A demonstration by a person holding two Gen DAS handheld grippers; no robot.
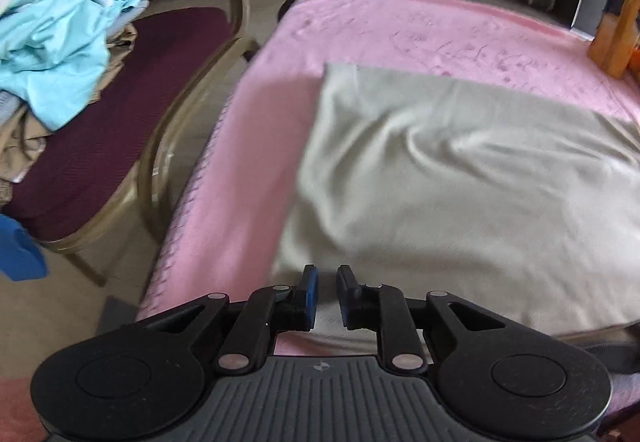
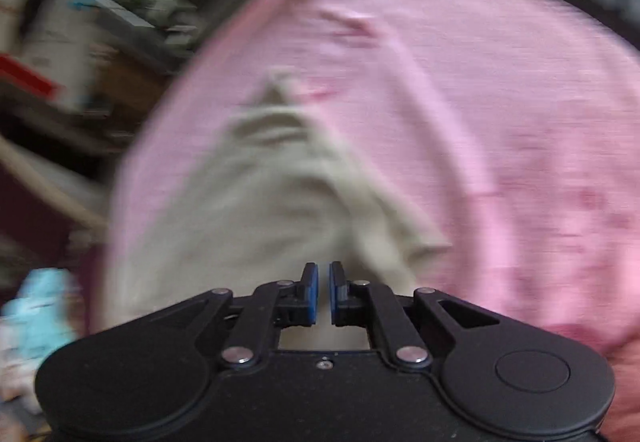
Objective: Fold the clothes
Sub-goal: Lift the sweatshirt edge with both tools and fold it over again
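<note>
- The beige garment (image 1: 460, 178) lies on the pink blanket (image 1: 420, 30) that covers the tabletop, toward the near edge. It looks like a folded rectangle with soft wrinkles across the middle; from the right wrist it looks bunched at the far end, though that view is blurred.
- The left tool (image 1: 327, 296) hangs over the garment's near left corner, its jaws a little apart with nothing visibly between them, so it is released.
- The right tool (image 2: 324, 292) is clenched to a thin slit over the garment's near edge; I judge it empty, since no cloth shows between the pads.
- More clothes, a light blue garment (image 1: 68, 30) on top, wait on the chair (image 1: 120, 146) off the tabletop's left edge.
- Judged step: between folds, hands placed for a fresh grip.
- The next move calls for opening both tools, pinching the near corners, and carrying them toward the far edge, evenly.
</note>
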